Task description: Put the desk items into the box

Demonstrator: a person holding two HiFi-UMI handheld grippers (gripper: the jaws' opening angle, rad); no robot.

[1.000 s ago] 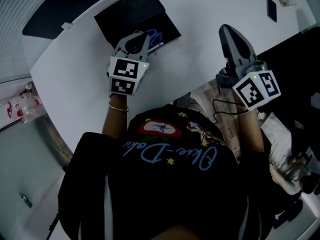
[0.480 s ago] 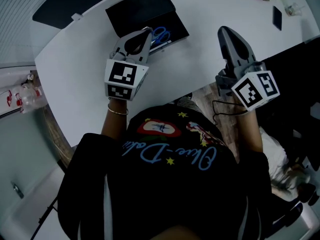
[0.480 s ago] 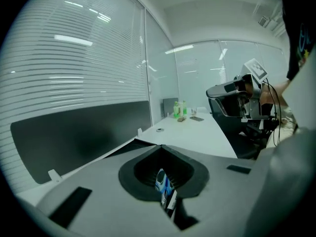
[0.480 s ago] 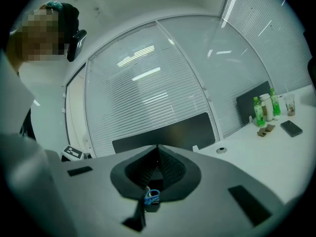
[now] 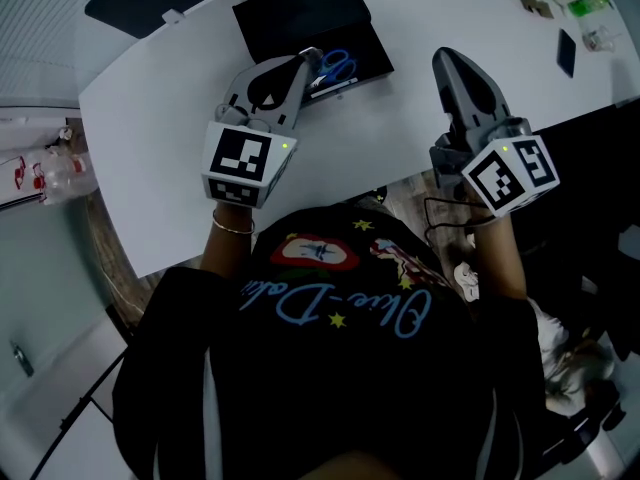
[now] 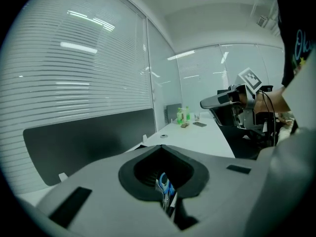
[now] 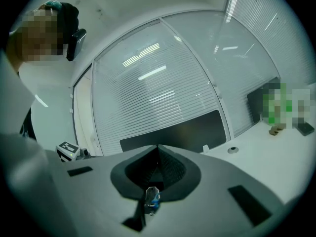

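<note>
Box (image 5: 290, 18): flat, black, rectangular, matte, lying open at the far side of the white, smooth, curved counter (image 5: 160, 128). Blue-handled scissors (image 5: 338, 65) are lying inside it at the near right corner, next to a thin pale stick-shaped item I cannot identify.

Versus a second ago, the box and counter are sitting further right and lower in the head view. The left hand-held gripper (image 5: 312, 56) is still pointing at the box's near edge just beside the scissors, but its marker cube (image 5: 243, 163) is showing larger. The right hand-held gripper (image 5: 445, 58) is staying put.

The left one is angling forward and right over the counter, its grey jaws pressed together at the tips with nothing clamped. Its own view is showing the scissors (image 6: 165, 185) through the dark loop. The right one is pointing straight ahead over the counter's near edge, wrist raised, jaws meeting at the tips. A small blue-and-silver piece (image 7: 151, 199) is showing low in its gap; I cannot tell what it is.
</note>
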